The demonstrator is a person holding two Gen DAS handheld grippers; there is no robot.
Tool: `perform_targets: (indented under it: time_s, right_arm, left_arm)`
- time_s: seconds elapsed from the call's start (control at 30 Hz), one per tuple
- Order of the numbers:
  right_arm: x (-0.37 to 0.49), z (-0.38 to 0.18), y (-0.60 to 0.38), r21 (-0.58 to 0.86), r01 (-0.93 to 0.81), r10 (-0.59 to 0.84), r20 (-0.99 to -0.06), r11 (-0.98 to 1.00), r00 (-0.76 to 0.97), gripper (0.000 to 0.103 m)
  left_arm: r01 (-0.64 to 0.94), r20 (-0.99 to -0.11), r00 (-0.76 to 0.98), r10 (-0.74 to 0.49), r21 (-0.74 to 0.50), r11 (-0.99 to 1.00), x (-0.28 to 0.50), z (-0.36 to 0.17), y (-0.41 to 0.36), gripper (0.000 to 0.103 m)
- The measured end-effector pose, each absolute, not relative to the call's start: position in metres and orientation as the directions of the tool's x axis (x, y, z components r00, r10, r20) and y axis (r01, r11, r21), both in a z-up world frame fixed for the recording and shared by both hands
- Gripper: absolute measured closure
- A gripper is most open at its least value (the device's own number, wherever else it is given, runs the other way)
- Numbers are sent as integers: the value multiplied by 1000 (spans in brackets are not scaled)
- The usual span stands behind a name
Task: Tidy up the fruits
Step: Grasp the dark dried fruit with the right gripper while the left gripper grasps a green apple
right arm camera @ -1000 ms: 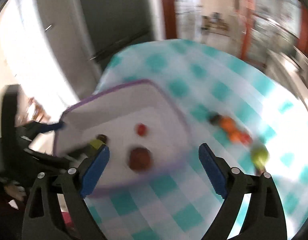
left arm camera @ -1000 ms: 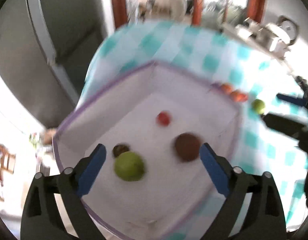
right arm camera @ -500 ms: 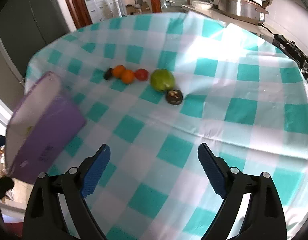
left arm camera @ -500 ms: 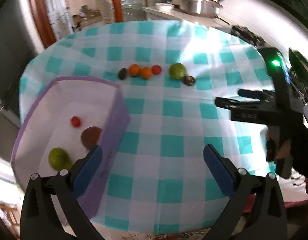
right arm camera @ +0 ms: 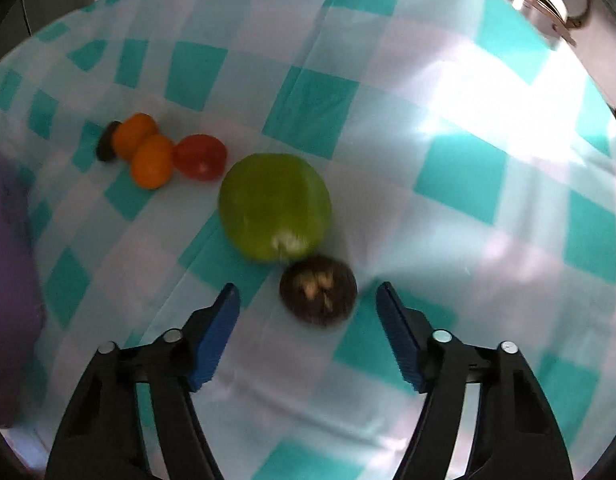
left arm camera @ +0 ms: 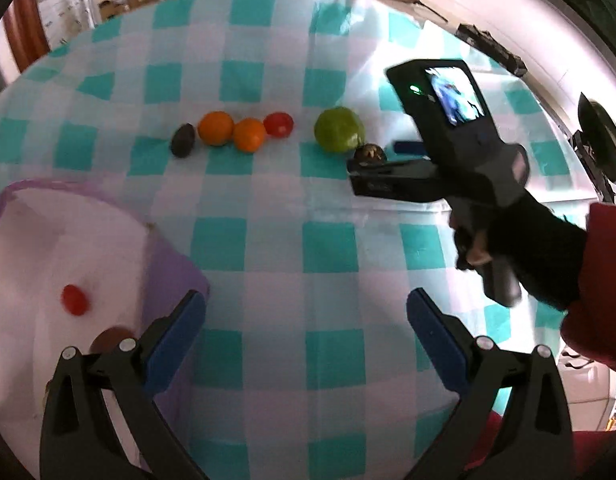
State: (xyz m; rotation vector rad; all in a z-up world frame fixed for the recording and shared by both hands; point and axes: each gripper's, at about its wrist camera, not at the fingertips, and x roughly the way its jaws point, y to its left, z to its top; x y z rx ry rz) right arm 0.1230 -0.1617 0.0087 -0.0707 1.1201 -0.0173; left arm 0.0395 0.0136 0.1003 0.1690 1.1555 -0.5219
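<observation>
From the left wrist camera, the left tool (left arm camera: 306, 316) hung over the checked desk (left arm camera: 268, 248) with its blue pads spread wide and nothing between them. Just beside its left finger stood the purple bin (left arm camera: 176, 276), holding a small red tomato (left arm camera: 74, 299) and a brown fruit (left arm camera: 108, 338) partly hidden behind that finger. Well ahead of the tool a row of fruit lay on the cloth: a dark fruit (left arm camera: 182, 140), two oranges (left arm camera: 215, 127) touching each other, a red tomato (left arm camera: 278, 124), then a green apple (left arm camera: 339, 129). Ahead and to the right, the right tool (left arm camera: 381, 162), held by a gloved hand (left arm camera: 519, 236) with a red sleeve (left arm camera: 603, 280), reached down at a dark round fruit (left arm camera: 371, 153) beside the apple.

From the right wrist camera, the right tool (right arm camera: 308, 308) had its jaws about half apart and closing. The dark round fruit (right arm camera: 318, 289) sat between the fingertips, slightly ahead, with a gap on either side and neither pad touching it. The green apple (right arm camera: 275, 206) lay just beyond, touching or nearly touching it. Further ahead to the left were the red tomato (right arm camera: 199, 157), the two oranges (right arm camera: 152, 167) and the small dark fruit (right arm camera: 106, 148). The purple bin (right arm camera: 8, 280) showed blurred at the far left.
</observation>
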Motion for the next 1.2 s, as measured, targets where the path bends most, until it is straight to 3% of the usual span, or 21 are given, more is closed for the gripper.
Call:
perform_targets:
  time_s: [0.07,0.13,0.17,0.3,0.37,0.47,0.77,0.87,0.9,0.97,1.2]
  right_arm:
    - [127,0,-161,-75,-31,-54,-902,997,428,51]
    - [123,-4,-165,-48,-15,-36,-895,999,445,54]
    - [121,-5,-168,-36,2,-34,-893,999,449,61]
    - [103,0,-178,-9,82,-46,-885,997,464,61]
    - [86,4,-185,12,133,-52,-883,991,467,61]
    - [64,9,-195,27,182,-61,-886,983,461,61]
    - [36,16,-200,36,219,-75,-876,975,477,61]
    - [30,23,-205,49,210,-63,-867,977,494,61]
    - [30,23,-205,50,202,-59,-865,978,499,61]
    - [27,23,-207,55,186,-48,-859,981,509,61]
    - [40,23,-207,77,114,9,-863,991,505,61]
  left_arm:
    - [491,-905,272,-327,-162,856,50,94,9,2]
    - [507,-904,257,-341,-175,844,60,90,1,2]
    - [511,-903,251,-348,-182,840,66,88,-3,2]
    - [472,-895,292,-337,-172,865,102,82,-23,2]
    - [364,-887,379,-262,-118,924,124,79,-32,2]
    - [327,-894,329,-303,-193,925,153,65,-53,2]
    - [382,-861,432,-267,-93,919,189,30,-123,2]
    - [384,-878,409,-250,-83,920,198,9,-132,19]
    - [398,-887,387,-250,-84,914,200,-1,-134,30]
    - [429,-868,408,-284,-92,899,195,-5,-134,39]
    - [360,-866,400,-301,-154,920,186,4,-102,39]
